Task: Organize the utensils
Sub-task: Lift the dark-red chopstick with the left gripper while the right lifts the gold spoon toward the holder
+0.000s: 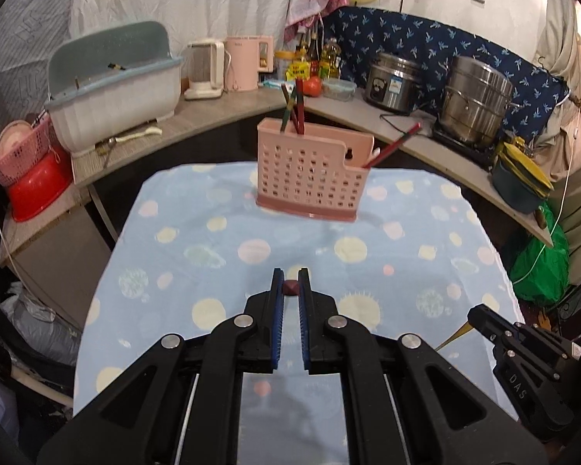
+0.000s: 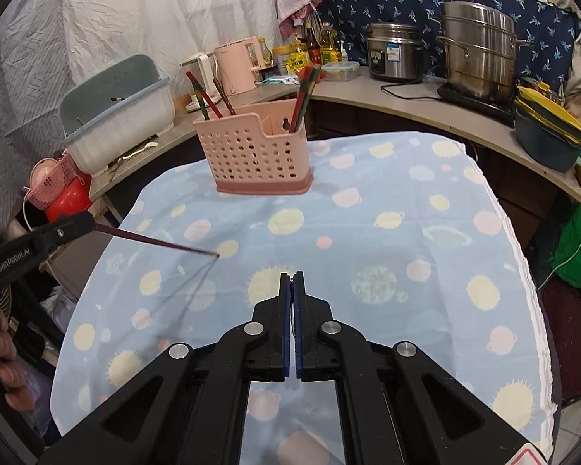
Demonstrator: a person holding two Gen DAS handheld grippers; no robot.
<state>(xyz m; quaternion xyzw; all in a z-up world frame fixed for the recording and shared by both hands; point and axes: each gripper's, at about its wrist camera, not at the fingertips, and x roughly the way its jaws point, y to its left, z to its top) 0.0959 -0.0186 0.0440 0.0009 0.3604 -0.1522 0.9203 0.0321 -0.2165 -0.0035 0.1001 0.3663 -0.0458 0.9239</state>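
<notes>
A pink perforated utensil holder [image 1: 311, 176] stands on the far part of the blue patterned cloth [image 1: 213, 255]; it also shows in the right wrist view [image 2: 257, 155]. Several chopsticks [image 1: 294, 106] stand in it. My left gripper [image 1: 291, 277] is shut on a dark red chopstick [image 1: 290, 287], seen end-on. In the right wrist view the left gripper [image 2: 79, 224] holds that chopstick [image 2: 159, 242] pointing out over the cloth. My right gripper [image 2: 293, 277] is shut, with a tiny sliver between its pads; a thin yellowish tip [image 1: 455, 337] sticks out of it [image 1: 480, 316] in the left wrist view.
A curved counter [image 1: 406, 131] behind the table carries a dish rack [image 1: 112, 89], kettles [image 1: 248, 62], bottles, a rice cooker [image 1: 395, 81] and a steel pot [image 1: 476, 100]. A red bowl and pink basket [image 1: 23, 155] sit at the left. A green bag [image 1: 542, 263] hangs at the right.
</notes>
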